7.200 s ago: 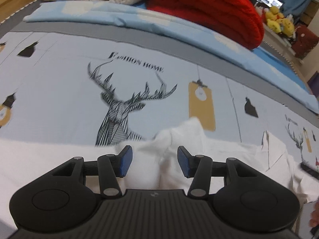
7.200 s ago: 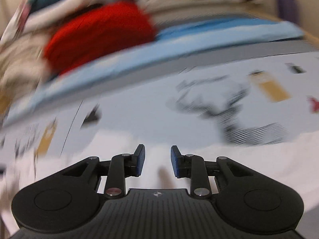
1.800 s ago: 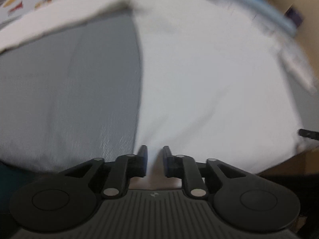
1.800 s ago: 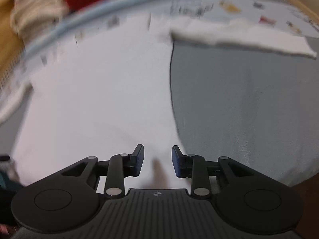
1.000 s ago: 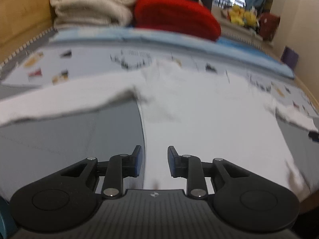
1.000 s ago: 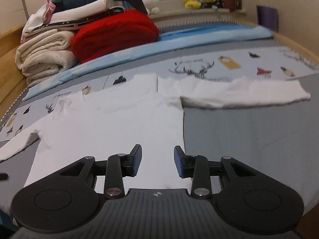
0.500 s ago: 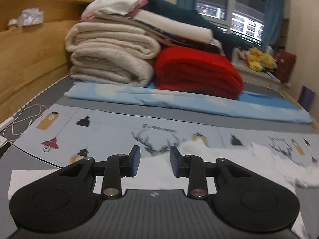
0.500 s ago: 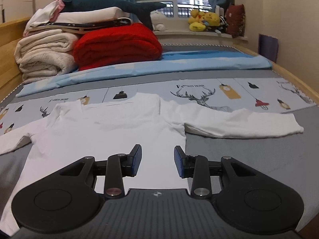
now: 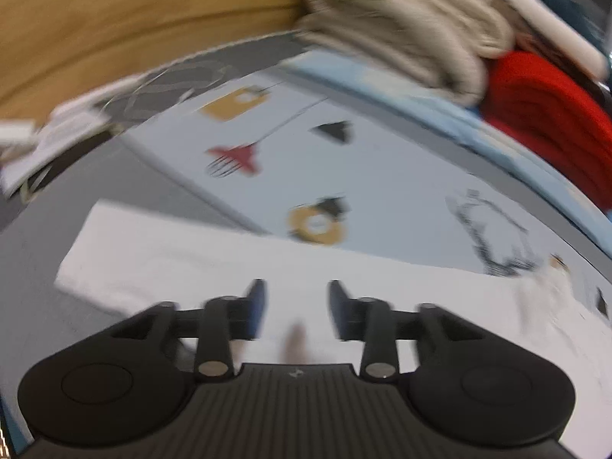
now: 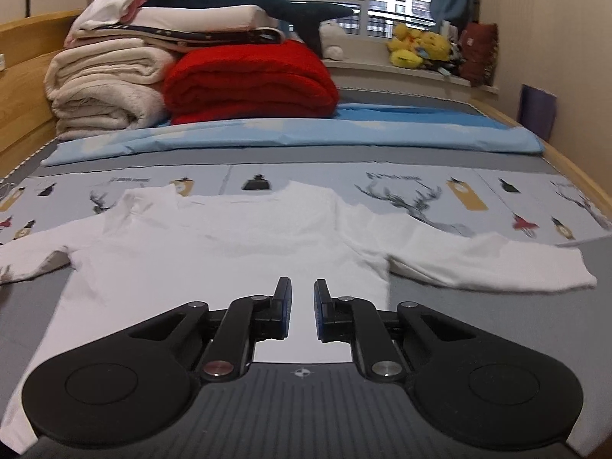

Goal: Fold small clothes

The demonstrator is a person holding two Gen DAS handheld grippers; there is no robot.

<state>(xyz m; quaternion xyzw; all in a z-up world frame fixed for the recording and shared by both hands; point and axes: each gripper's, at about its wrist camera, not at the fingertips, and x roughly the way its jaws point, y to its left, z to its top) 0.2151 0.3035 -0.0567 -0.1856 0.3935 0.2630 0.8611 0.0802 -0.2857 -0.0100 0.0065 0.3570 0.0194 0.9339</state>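
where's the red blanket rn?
In the right wrist view, the red blanket sits folded at the far end of the bed, right of the cream blankets and beyond the white shirt.

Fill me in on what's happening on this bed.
A person with a gripper in each hand is starting to fold a white long-sleeved top spread flat on the bed, both sleeves out. The left gripper, jaws just opening, hovers over one sleeve. The right gripper, jaws just closing on nothing, hangs over the hem.
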